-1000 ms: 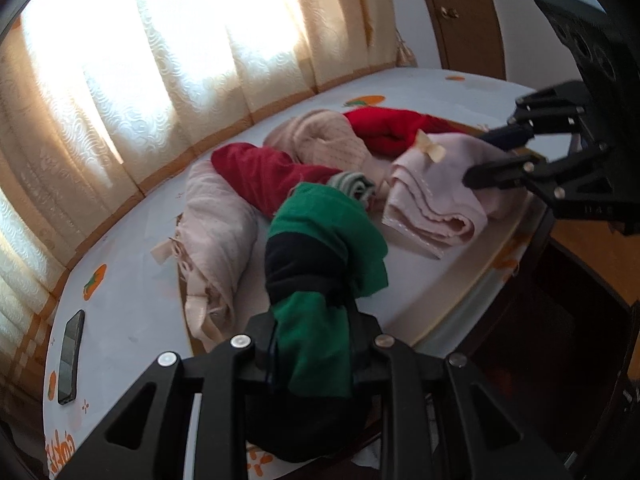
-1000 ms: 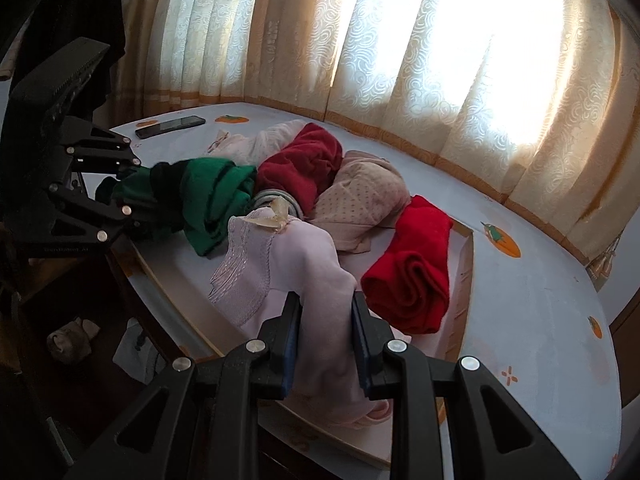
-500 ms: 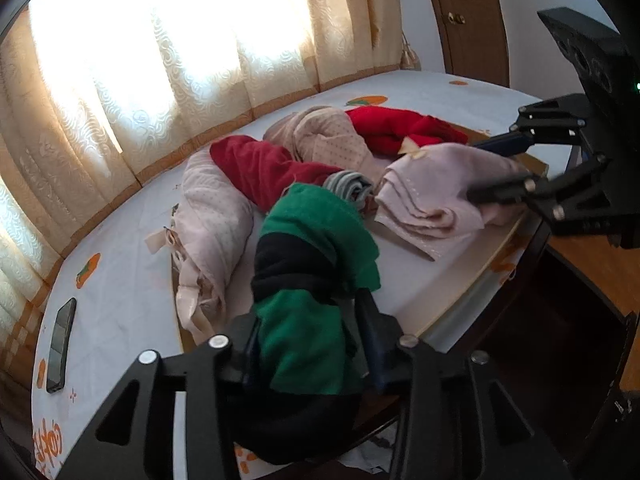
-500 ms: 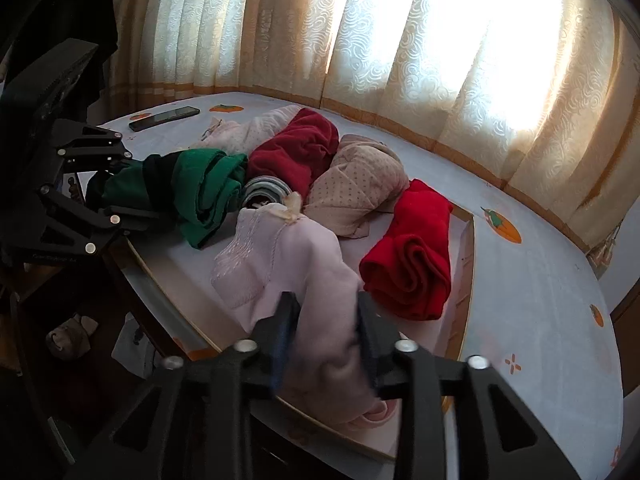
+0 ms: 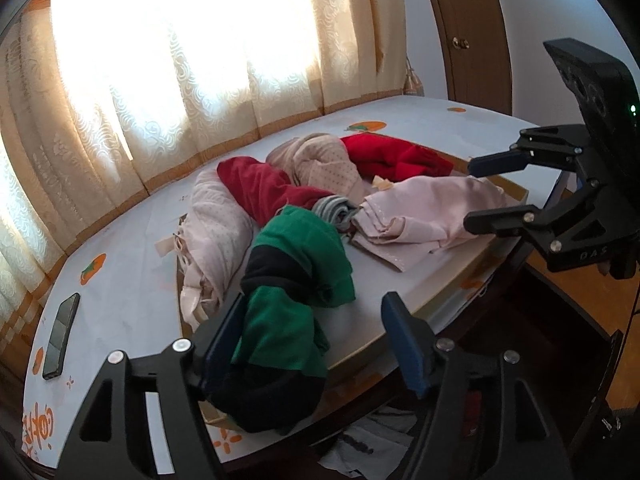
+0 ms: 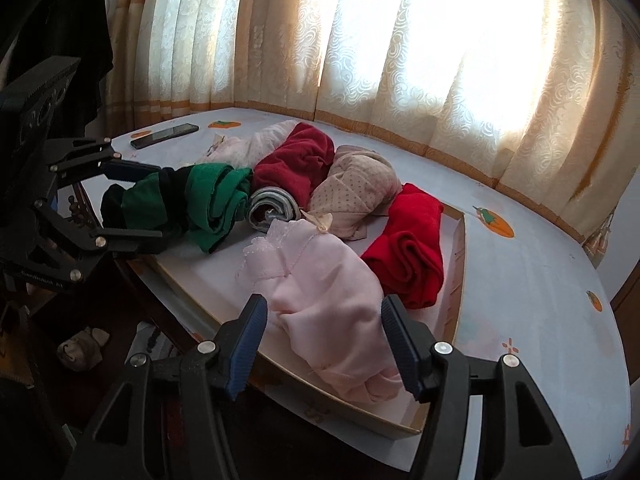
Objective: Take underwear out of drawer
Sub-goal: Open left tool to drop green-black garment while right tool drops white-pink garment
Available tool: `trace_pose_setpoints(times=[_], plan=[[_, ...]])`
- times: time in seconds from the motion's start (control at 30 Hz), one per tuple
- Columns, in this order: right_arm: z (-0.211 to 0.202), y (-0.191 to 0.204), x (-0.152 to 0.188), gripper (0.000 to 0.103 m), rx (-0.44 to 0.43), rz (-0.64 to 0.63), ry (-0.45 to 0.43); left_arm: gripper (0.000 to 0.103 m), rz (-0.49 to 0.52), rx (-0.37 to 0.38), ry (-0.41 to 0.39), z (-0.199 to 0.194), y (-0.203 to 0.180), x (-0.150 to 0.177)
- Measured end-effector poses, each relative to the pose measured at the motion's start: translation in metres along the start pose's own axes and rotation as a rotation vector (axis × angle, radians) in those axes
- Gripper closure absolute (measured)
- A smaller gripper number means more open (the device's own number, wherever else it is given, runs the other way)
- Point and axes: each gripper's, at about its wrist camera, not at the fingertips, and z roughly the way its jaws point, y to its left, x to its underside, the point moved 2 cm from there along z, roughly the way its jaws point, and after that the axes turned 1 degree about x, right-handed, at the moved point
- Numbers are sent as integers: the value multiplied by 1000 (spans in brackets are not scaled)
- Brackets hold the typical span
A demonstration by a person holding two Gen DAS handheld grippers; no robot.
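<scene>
— While both tools are seen spread apart, what is found between the fingers?
— Nothing is clamped. The left gripper [image 5: 314,344] is held open around the green-and-black underwear [image 5: 296,280], draped over the near left edge of the shallow drawer [image 6: 460,280]. The right gripper [image 6: 320,344] is held open around the pink underwear [image 6: 320,292] at the near right.
— And farther back?
— Rolled red, beige and striped pieces are seen.

The right gripper [image 5: 476,192] shows pale letters, seemingly "DAS", on its black body. Orange characters printed on the bedsheet [image 5: 120,308] corner are unreadable.
</scene>
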Motion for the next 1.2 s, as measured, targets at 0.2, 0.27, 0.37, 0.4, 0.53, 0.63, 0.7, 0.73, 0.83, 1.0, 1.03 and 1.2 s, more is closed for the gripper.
trace_pose_setpoints(times=[0.2, 0.27, 0.37, 0.4, 0.53, 0.63, 0.7, 0.73, 0.83, 1.0, 1.03, 1.2], plan=[[-10, -2, 0, 35, 8, 30, -32, 30, -19, 3, -10, -3, 1, 0], [-11, -1, 0, 35, 8, 35, -36, 29, -17, -2, -13, -4, 0, 0], [-12, 1, 3, 35, 6, 40, -36, 28, -16, -1, -17, -7, -1, 0], [-13, 1, 3, 34, 5, 41, -38, 28, -17, 0, -19, -8, -2, 0], [-17, 5, 6, 34, -2, 46, -44, 25, -16, 4, -27, -13, -5, 1], [-20, 8, 7, 34, -9, 48, -53, 25, -13, 6, -32, -16, -8, 2], [-21, 10, 8, 34, -10, 51, -56, 25, -13, 8, -35, -19, -10, 2], [-21, 10, 8, 34, -12, 52, -56, 24, -13, 9, -38, -20, -11, 2], [-24, 13, 10, 34, -15, 55, -60, 23, -15, 15, -43, -24, -14, 2], [-31, 18, 13, 33, -28, 62, -77, 20, -18, 20, -61, -34, -20, 5], [-32, 19, 13, 33, -30, 63, -79, 20, -20, 23, -62, -35, -21, 6], [-38, 27, 14, 33, -47, 63, -93, 20, -24, 27, -66, -40, -24, 10]])
